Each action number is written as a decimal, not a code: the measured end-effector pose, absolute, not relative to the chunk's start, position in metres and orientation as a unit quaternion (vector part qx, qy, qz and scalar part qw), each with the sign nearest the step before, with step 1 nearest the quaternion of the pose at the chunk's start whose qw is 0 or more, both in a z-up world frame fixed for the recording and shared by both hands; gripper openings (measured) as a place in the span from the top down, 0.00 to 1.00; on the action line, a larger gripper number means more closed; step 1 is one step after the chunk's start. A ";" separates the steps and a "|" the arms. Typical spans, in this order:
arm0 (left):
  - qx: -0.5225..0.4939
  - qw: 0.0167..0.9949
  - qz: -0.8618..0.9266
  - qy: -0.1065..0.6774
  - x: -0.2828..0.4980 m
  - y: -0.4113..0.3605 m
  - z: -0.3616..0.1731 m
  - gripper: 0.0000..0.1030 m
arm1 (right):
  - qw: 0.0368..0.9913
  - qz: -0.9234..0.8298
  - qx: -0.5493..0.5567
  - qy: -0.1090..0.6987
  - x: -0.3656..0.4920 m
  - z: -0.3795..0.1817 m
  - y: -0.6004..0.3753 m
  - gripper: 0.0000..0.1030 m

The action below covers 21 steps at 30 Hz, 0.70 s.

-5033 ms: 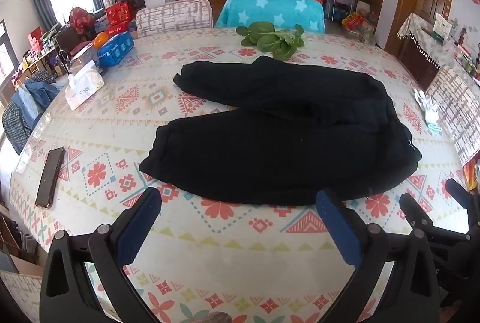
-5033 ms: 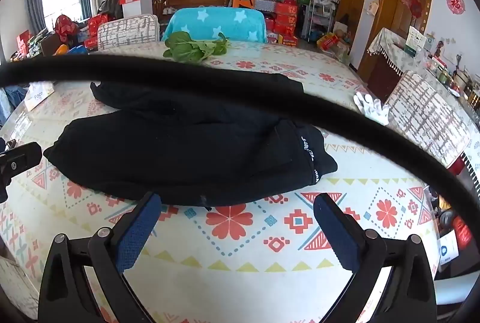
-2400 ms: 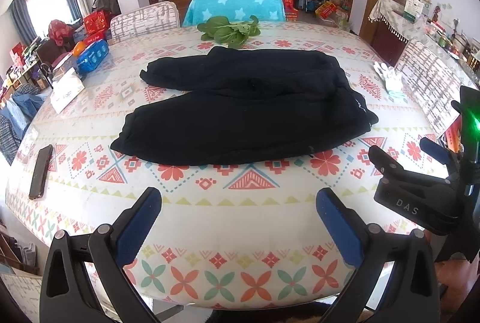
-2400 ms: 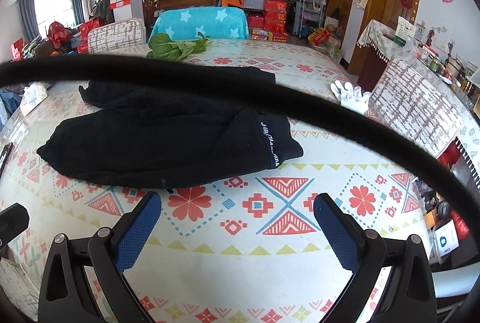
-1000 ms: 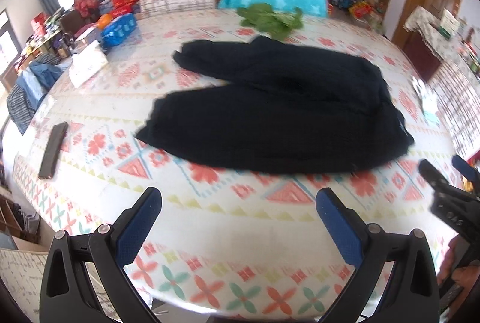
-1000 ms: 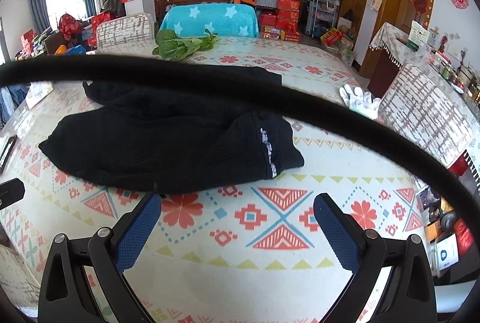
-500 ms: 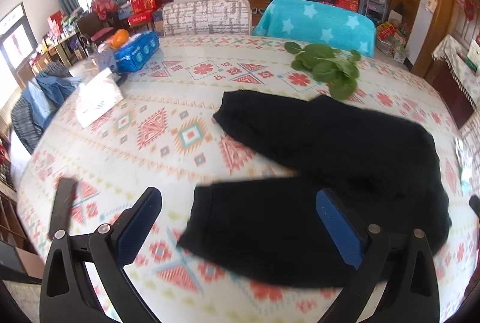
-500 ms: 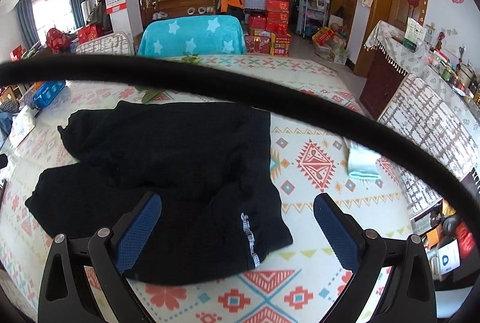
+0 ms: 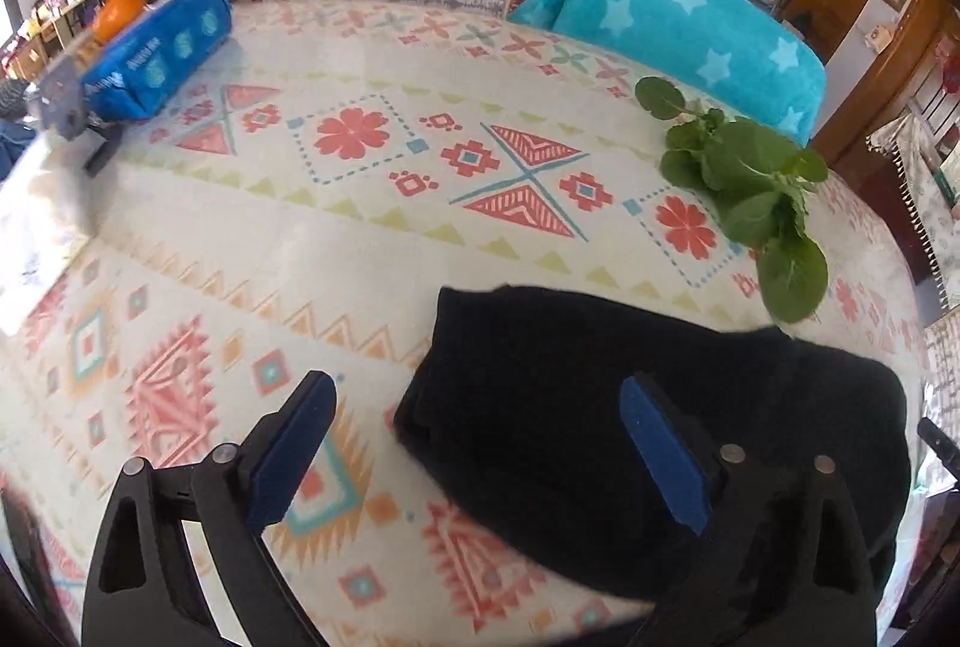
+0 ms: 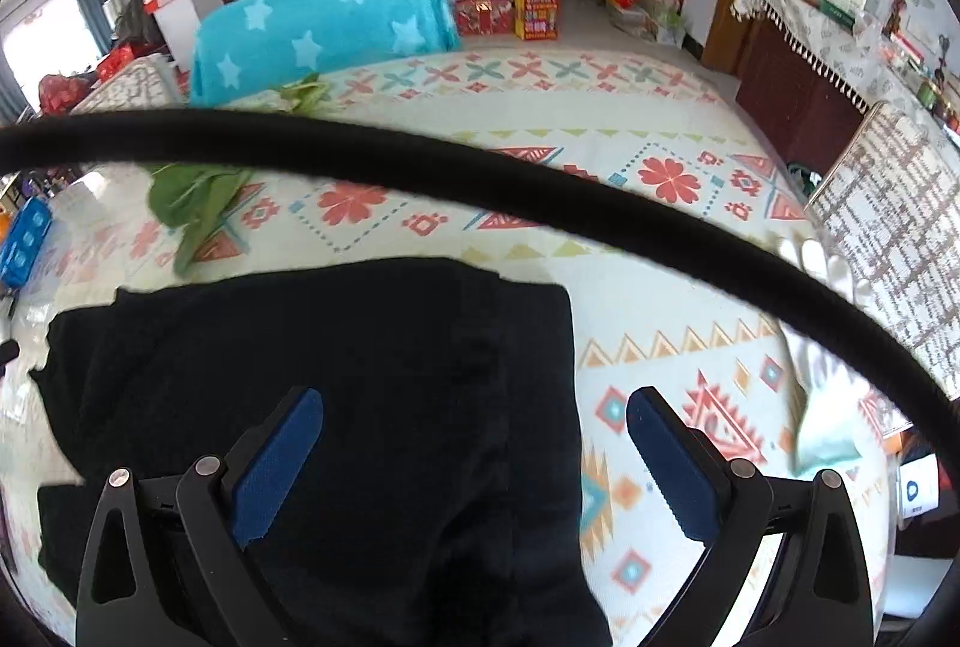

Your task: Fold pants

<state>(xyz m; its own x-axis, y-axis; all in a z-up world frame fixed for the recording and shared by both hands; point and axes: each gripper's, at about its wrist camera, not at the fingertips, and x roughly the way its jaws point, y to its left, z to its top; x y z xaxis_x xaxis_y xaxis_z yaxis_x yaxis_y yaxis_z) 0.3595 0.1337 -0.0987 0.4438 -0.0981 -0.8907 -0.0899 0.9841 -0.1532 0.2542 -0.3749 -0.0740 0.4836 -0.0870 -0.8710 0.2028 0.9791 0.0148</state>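
Black pants (image 9: pixel 630 407) lie flat on a patterned tablecloth (image 9: pixel 420 203). In the left wrist view the cuff end of the far leg sits between my blue-padded fingers; my left gripper (image 9: pixel 480 449) is open and empty just above it. In the right wrist view the pants (image 10: pixel 360 377) fill the lower left, their waistband edge running down the middle. My right gripper (image 10: pixel 474 455) is open and empty over that waist end. A black cable (image 10: pixel 480 179) crosses this view.
Green leafy vegetables (image 9: pixel 744 191) lie just beyond the pants. A blue package (image 9: pixel 156 53) and an orange stand at the far left. White gloves (image 10: pixel 822 257) lie at the right table edge. Chairs, one with a turquoise star blanket (image 9: pixel 678 29), stand behind the table.
Both grippers have moved forward and down over the table, from the near edge to the far side of the pants. The left now hovers at the far leg cuff, the right at the waistband.
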 end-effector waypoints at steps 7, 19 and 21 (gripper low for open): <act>-0.097 0.827 -0.002 0.554 0.383 0.134 -0.135 0.17 | 0.838 -0.129 0.024 0.530 0.287 -0.104 -0.372 0.00; 0.019 0.842 0.068 0.536 0.387 0.118 -0.139 0.17 | 0.802 -0.249 -0.044 0.540 0.286 -0.121 -0.402 0.00; 0.002 0.841 0.056 0.538 0.388 0.121 -0.139 0.17 | 0.803 -0.242 -0.012 0.544 0.281 -0.122 -0.414 0.00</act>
<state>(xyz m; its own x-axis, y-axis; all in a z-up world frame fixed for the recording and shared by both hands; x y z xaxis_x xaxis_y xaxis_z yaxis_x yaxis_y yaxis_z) 0.3876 0.1209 -0.1389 0.4142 0.0964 -0.9051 -0.0918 0.9937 0.0638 0.2806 -0.4138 -0.1221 0.2907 -0.4027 -0.8679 0.3762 0.8822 -0.2833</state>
